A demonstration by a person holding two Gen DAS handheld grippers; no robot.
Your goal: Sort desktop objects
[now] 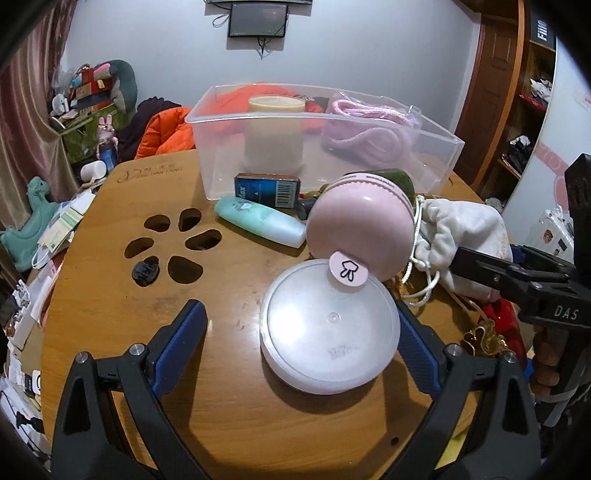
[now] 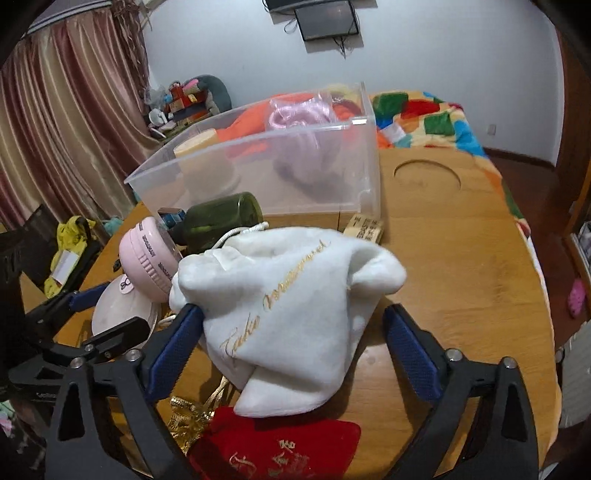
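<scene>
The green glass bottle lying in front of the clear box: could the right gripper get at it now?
Probably not directly. The white velvet drawstring pouch lies between the right gripper and the green glass bottle, covering its near side.

A pale wall (image 1: 369, 48) carries a dark screen (image 1: 257, 20) with dangling cables; pinkish curtains (image 2: 74, 122) hang on the left; a bed under a patchwork blanket (image 2: 424, 110) lies behind the wooden counter (image 2: 461, 258); wooden shelves (image 1: 517, 122) stand at right.
</scene>
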